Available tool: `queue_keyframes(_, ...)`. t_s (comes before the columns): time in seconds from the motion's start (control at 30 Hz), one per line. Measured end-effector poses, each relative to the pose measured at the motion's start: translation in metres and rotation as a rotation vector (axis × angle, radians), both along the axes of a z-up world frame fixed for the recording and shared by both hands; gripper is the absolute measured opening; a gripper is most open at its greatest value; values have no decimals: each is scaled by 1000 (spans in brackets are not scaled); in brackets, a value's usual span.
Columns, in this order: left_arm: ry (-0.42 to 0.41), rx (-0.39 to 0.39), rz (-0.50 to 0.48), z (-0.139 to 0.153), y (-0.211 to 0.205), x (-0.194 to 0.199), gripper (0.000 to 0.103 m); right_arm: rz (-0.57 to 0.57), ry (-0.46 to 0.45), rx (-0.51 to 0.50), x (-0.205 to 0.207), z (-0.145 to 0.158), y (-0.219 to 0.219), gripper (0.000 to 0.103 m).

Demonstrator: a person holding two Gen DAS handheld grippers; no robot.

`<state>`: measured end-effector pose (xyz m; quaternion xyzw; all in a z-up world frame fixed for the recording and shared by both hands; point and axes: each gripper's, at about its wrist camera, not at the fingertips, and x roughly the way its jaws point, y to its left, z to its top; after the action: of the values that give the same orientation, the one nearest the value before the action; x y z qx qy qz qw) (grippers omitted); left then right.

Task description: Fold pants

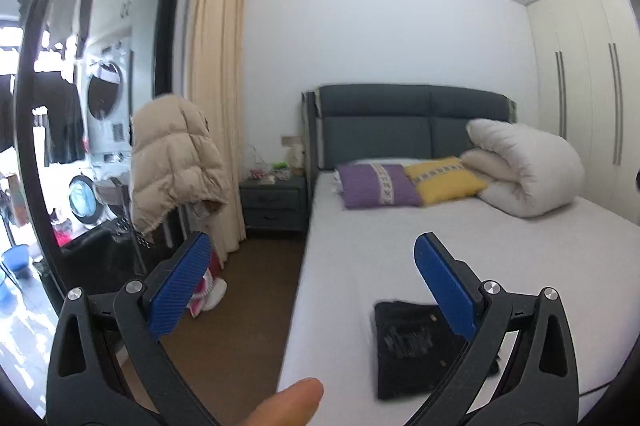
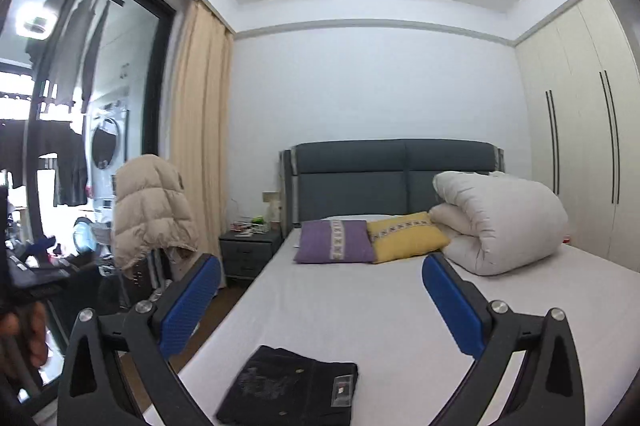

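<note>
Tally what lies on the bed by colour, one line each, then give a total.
Black: 1, the folded pants
Purple: 1, a pillow
Yellow: 1, a pillow
White: 1, the rolled duvet
Total: 4

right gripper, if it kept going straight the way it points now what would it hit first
Probably nothing nearby. The right gripper, jaws open and empty, aims level above the bed, toward the purple pillow and headboard. The folded pants lie below that line. Depth is uncertain.
</note>
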<state>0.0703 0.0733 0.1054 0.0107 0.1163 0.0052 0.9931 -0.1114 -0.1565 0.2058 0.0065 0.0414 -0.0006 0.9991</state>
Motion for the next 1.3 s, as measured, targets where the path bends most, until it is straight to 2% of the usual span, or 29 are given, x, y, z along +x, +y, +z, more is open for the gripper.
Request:
queue_keyframes(0.1, 181, 7, 81, -19, 1, 7, 103, 4, 28, 30, -18, 4, 8, 103)
queue_keyframes(0.23, 356, -31, 126, -50, 1, 2, 103, -71, 160, -26, -27, -13, 27, 103)
queue_keyframes(0.3, 407, -31, 115, -70, -6, 1, 103, -77, 224, -28, -27, -25, 30, 103)
queue_keyframes(0.37, 449, -25, 111, -87, -11, -1, 103, -77, 283, 17, -26, -36, 31, 103)
queue_keyframes(0.43, 475, -25, 96, -101, -17, -6, 103, -73, 335, 53, -21, -47, 29, 103)
queue_keyframes(0.63, 517, -39, 66, -143, -36, -15, 103, -119, 404, 45, -13, -69, 36, 103)
queue_keyframes(0.73, 534, -49, 59, -158, -39, -5, 103, -125, 436, 56, -9, -79, 37, 103)
queue_keyframes(1.3, 587, -47, 40, -176, -36, 24, 103, -112, 570, 53, 11, -119, 39, 103)
